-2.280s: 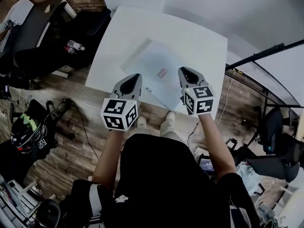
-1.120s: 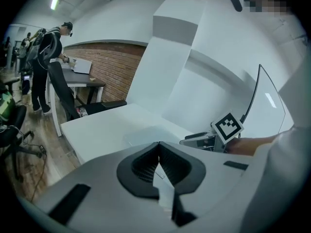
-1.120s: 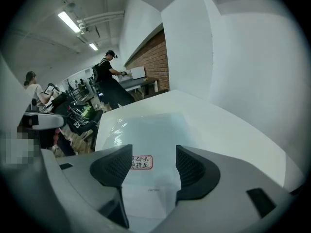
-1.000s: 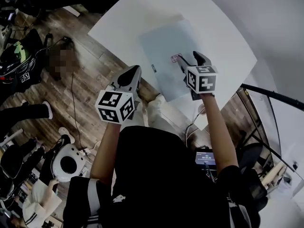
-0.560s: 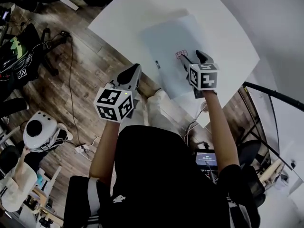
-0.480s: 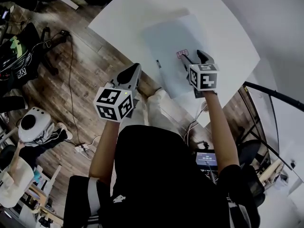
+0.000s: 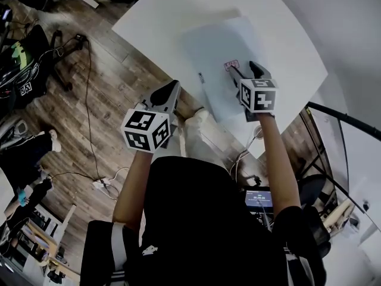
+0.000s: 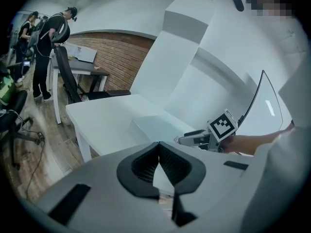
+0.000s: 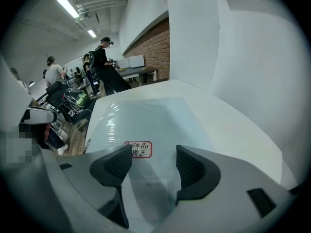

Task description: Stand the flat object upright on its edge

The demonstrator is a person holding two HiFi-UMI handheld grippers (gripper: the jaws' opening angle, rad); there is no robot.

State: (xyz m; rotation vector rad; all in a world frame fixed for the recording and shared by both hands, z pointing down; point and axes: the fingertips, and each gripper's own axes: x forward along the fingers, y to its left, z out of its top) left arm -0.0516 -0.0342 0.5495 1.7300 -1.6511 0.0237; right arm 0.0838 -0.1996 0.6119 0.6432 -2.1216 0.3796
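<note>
Lying flat on white table (image 7: 178,11): flat panel (image 7: 214,46). Right gripper (image 7: 245,70) hovered above, jaws spread, empty; left gripper (image 7: 171,89) was pressed shut, empty. Advised: pinch near edge, tilt slowly.

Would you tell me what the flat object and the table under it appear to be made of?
Flat object: probably a panel in glossy plastic film, going by its wrinkled highlights. Table: smooth matte white top, perhaps laminate or painted board.
</note>
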